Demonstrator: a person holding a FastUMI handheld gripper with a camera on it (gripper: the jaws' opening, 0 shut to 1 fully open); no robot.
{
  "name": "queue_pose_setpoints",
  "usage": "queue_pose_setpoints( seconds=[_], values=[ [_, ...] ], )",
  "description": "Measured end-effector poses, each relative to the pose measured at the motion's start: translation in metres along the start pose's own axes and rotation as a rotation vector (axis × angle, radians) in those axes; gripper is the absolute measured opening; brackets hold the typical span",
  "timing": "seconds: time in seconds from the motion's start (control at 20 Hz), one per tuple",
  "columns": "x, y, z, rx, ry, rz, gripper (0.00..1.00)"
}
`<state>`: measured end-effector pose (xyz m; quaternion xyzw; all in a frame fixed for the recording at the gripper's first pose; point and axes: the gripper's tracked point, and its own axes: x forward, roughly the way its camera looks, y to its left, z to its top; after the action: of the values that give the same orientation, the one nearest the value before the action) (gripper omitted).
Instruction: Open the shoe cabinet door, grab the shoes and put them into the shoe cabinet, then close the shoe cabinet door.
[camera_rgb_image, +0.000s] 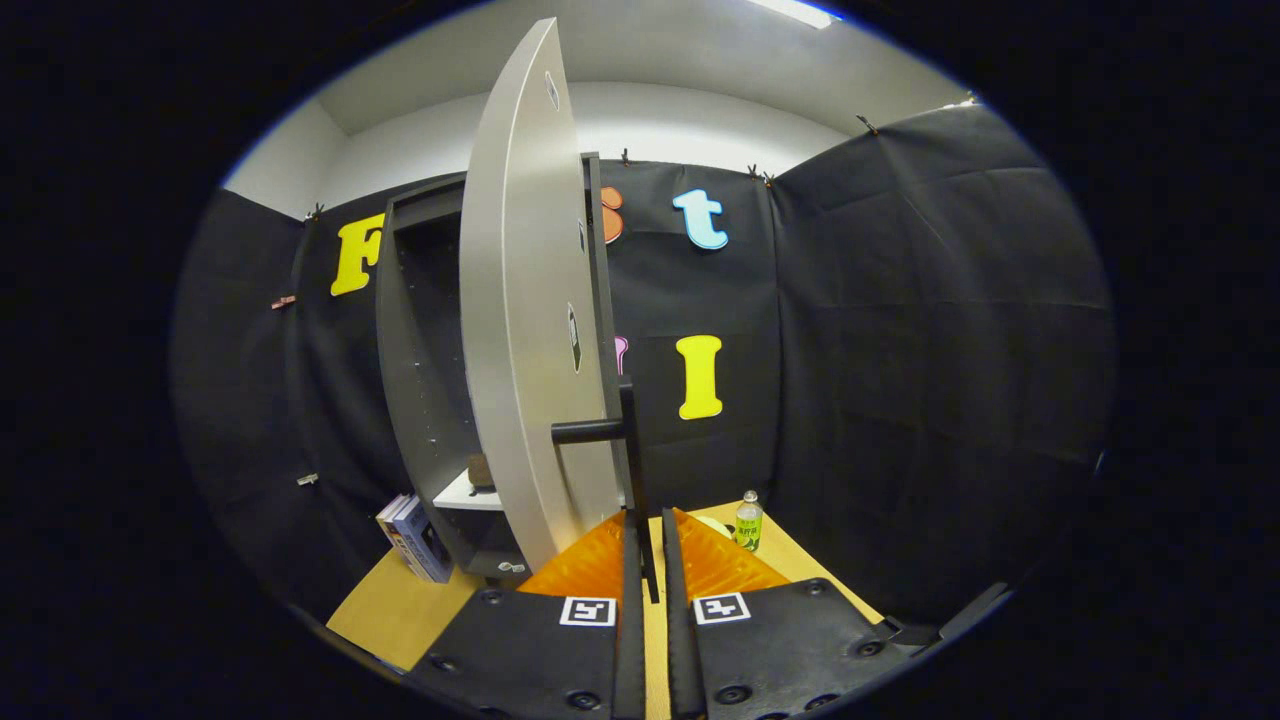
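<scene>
1. The shoe cabinet (420, 380), a tall dark carcass, stands at the far left of the wooden table (400, 610), in front of the black cloth wall.
2. Its pale grey door (520, 330) is swung well open and shows almost edge-on, so it hides much of the cabinet's right side; the inside of the cabinet is open to view on the left of the door.
3. A dark bar handle (628, 470) runs upright along the door's near edge, held off the door by a short horizontal stub (585, 431).
4. The gripper (648, 520) points level and forward, straight at the door's edge, with both finger bases low and near.
5. Its fingers (590, 565) are drawn close, with only a narrow slot left between them. The lower end of the handle bar sits in that slot. Whether both pads press on the bar cannot be told.
6. Inside the cabinet, a white shelf (470, 493) carries a small brown thing (481, 470), likely a shoe, partly hidden by the door.
7. A few books (415, 535) lean beside the cabinet's left foot.
8. A small plastic bottle (749, 521) with a green label stands on the table to the right, just beyond the right finger, next to a pale round thing that is mostly hidden.
</scene>
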<state>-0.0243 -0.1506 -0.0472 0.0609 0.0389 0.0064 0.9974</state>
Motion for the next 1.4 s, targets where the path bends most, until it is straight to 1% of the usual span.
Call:
queue_pose_setpoints(
  seconds=[0.1, 0.3, 0.45, 0.5, 0.6, 0.7, 0.75, 0.8, 0.85, 0.95, 1.0, 1.1, 1.2, 1.4],
  values=[
    [0.000, -0.009, 0.000, -0.007, 0.007, 0.011, 0.14],
    [-0.006, -0.023, 0.004, 0.031, 0.000, 0.003, 0.14],
    [-0.017, -0.026, 0.003, 0.037, -0.010, -0.006, 0.19],
    [-0.022, -0.027, 0.002, 0.028, -0.013, -0.014, 0.19],
    [-0.033, -0.024, 0.004, 0.003, -0.022, -0.021, 0.24],
    [-0.046, -0.021, 0.007, -0.022, -0.039, -0.025, 0.50],
    [-0.053, -0.016, 0.007, -0.022, -0.042, -0.013, 0.64],
    [-0.057, -0.004, 0.003, -0.009, -0.032, 0.022, 0.67],
    [-0.061, 0.009, -0.003, 0.006, -0.019, 0.049, 0.77],
    [-0.069, 0.033, -0.018, 0.031, 0.008, 0.111, 0.91],
    [-0.071, 0.045, -0.030, 0.023, 0.029, 0.134, 0.90],
    [-0.070, 0.066, -0.057, 0.023, 0.079, 0.171, 0.92],
    [-0.059, 0.092, -0.099, 0.022, 0.145, 0.189, 0.94],
    [-0.037, 0.135, -0.190, 0.012, 0.333, 0.244, 0.94]
  ],
)
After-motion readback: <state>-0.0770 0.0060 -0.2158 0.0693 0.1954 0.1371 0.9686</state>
